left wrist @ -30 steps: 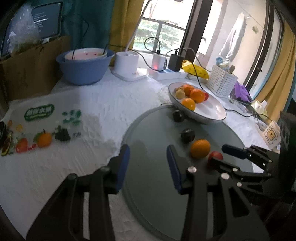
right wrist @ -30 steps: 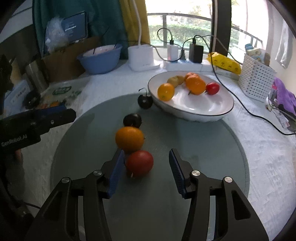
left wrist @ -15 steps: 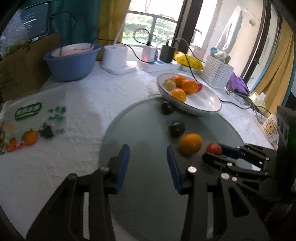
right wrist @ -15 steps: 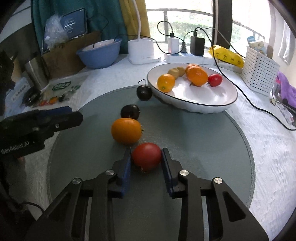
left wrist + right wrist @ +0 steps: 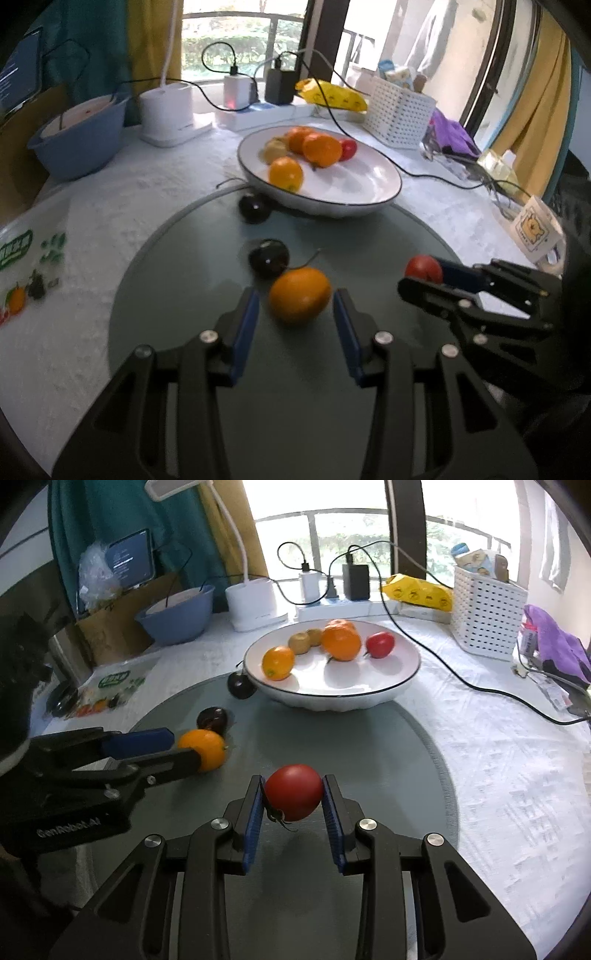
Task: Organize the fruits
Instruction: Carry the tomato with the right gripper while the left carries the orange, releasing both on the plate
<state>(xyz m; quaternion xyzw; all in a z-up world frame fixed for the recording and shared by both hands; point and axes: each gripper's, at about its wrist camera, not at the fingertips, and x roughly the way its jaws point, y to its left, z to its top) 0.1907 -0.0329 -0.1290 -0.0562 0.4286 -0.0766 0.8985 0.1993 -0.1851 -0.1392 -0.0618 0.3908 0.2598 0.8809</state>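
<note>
My right gripper [image 5: 293,794] is shut on a red tomato [image 5: 293,792] and holds it above the grey round mat [image 5: 369,757]; it shows in the left wrist view [image 5: 424,268] too. My left gripper [image 5: 295,306] is open with its fingers on both sides of a loose orange [image 5: 299,294], also seen in the right wrist view [image 5: 203,748]. Two dark plums [image 5: 268,256] [image 5: 254,208] lie on the mat behind the orange. The white bowl [image 5: 388,686] at the back holds oranges, a red tomato and small yellowish fruits.
A blue basin [image 5: 79,138], a white lamp base [image 5: 170,112], chargers with cables and a white basket [image 5: 402,112] stand along the back. A printed plastic bag [image 5: 26,266] lies left of the mat. A mug [image 5: 535,232] sits at the right.
My right gripper closed on the red tomato and lifted it off the mat. My left gripper moved forward and right until its open fingers flank the orange.
</note>
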